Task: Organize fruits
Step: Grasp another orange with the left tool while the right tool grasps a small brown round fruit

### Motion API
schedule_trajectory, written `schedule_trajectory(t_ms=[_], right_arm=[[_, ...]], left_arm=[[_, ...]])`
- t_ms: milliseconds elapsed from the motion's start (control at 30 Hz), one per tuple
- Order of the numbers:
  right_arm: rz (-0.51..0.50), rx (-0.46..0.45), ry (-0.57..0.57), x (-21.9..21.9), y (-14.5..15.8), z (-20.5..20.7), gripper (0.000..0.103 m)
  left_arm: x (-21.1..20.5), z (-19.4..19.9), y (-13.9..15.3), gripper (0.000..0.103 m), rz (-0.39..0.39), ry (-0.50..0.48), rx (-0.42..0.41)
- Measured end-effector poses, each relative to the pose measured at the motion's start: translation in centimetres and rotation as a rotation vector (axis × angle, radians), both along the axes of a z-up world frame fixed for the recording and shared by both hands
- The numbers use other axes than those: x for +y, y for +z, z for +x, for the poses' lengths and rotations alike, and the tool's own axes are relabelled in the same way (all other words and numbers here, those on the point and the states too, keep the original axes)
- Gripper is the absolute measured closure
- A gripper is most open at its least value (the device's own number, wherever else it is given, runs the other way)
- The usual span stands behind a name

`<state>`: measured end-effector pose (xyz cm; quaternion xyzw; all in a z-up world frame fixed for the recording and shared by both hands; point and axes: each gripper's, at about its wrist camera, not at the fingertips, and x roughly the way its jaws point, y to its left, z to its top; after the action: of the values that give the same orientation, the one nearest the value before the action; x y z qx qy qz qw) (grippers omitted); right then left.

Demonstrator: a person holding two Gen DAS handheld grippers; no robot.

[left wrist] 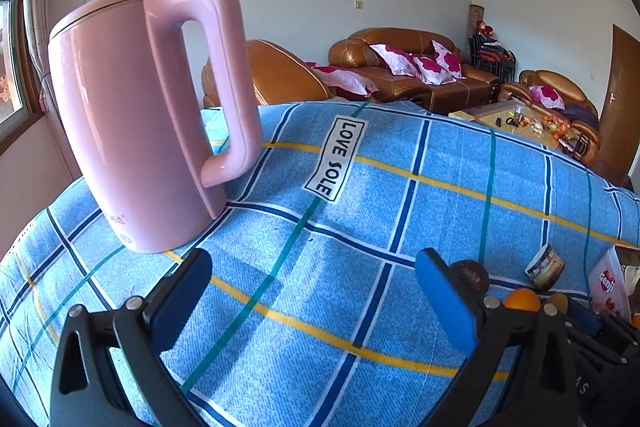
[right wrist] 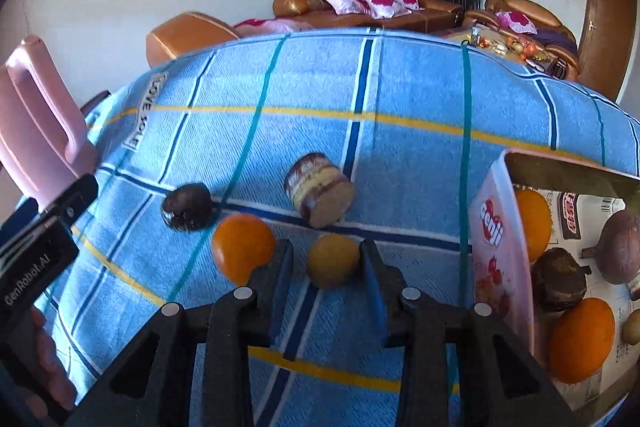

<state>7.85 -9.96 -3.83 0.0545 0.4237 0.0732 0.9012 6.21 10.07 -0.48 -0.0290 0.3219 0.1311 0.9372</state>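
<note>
The small yellow fruit (right wrist: 333,265) is being gripped between the narrowed jaws of the right gripper (right wrist: 326,259), low over the blue checked cloth (right wrist: 400,155), the fruit box (right wrist: 500,227) lying just rightward, while the left gripper (left wrist: 312,291) is being held wide open, empty.

colours on the checked cloth

a blue cloth (right wrist: 400,99) is showing yellow, navy, teal and white lines. a pink kettle (left wrist: 132,115) is glowing beside it. oranges (right wrist: 243,254) are shining bright orange, a small fruit (right wrist: 334,265) dull yellow, another (right wrist: 187,211) dark brown.
</note>
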Motion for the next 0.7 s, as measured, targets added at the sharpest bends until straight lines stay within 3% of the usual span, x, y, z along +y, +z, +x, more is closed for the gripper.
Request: schedule_trajectory(t_ms=[67, 133, 333, 533, 700], right_arm=[[0.003, 0.001, 0.002, 0.3, 0.0, 0.0, 0.068], [0.005, 0.003, 0.0, 0.6, -0.1, -0.2, 0.076], [0.083, -0.047, -0.014, -0.1, 0.5, -2.9, 0.076], [0.047, -0.212, -0.07, -1.0, 2.7, -6.7, 0.076], [-0.017, -0.3, -0.176, -2.5, 3.8, -8.6, 0.076]], left_arm=[[0.1, 0.0, 0.0, 0.0, -0.001, -0.002, -0.002], [0.2, 0.1, 0.0, 0.0, -0.006, -0.008, 0.0], [0.1, 0.2, -0.2, 0.0, -0.094, -0.088, -0.007], [-3.0, -0.4, 0.3, 0.008, -0.166, -0.309, -0.04], [-7.1, -0.5, -0.4, 0.023, -0.097, -0.461, -0.002]])
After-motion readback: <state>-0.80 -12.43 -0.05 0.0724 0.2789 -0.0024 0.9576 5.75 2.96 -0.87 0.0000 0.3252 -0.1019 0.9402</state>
